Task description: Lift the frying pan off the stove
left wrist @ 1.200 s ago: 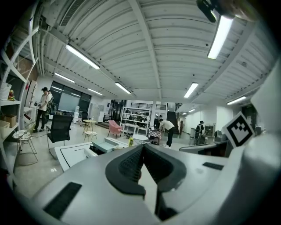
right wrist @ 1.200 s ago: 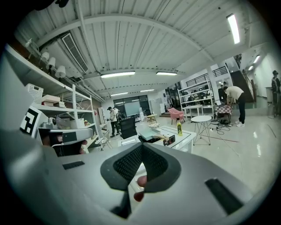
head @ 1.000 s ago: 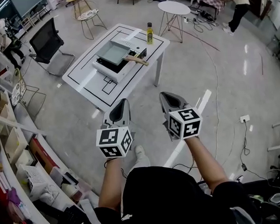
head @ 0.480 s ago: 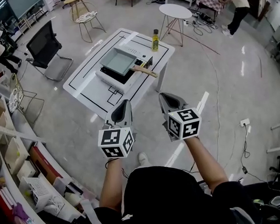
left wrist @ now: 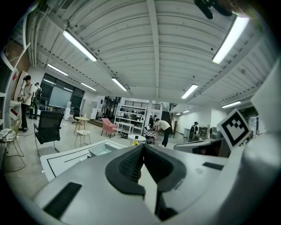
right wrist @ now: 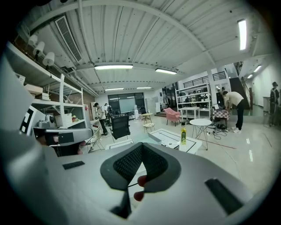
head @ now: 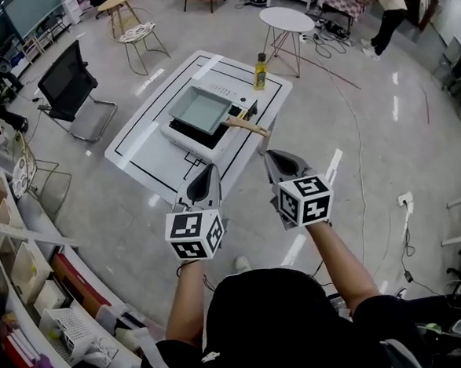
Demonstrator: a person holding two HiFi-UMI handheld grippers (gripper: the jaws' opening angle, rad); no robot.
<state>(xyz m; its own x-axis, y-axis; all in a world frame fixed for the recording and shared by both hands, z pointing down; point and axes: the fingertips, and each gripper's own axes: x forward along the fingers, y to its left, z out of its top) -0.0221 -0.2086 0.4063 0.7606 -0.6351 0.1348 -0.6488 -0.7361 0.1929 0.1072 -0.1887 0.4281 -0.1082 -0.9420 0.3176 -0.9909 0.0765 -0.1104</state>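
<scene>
Head view: no step done yet. The frying pan (head: 200, 109) sits on the stove (head: 199, 144) on the worktop (head: 145, 146), well apart from the left hand-held gripper (head: 206, 171) and the right hand-held gripper (head: 274, 159). The worktop is nearer than in the earlier frame.
Left gripper view: jaws together, empty.
Right gripper view: same.

1 frying pan (head: 200, 110), 1 bottle (head: 260, 71), 2 grippers (head: 209, 168) (head: 269, 154)

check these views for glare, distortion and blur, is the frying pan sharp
Head view: fisheye curves the room's edges; glare streaks the floor; the frying pan on the stove is sharp. Left gripper view: black round vignette, a ceiling light blows out, near jaws look soft. Right gripper view: same vignette, even light, bottle clear.
</scene>
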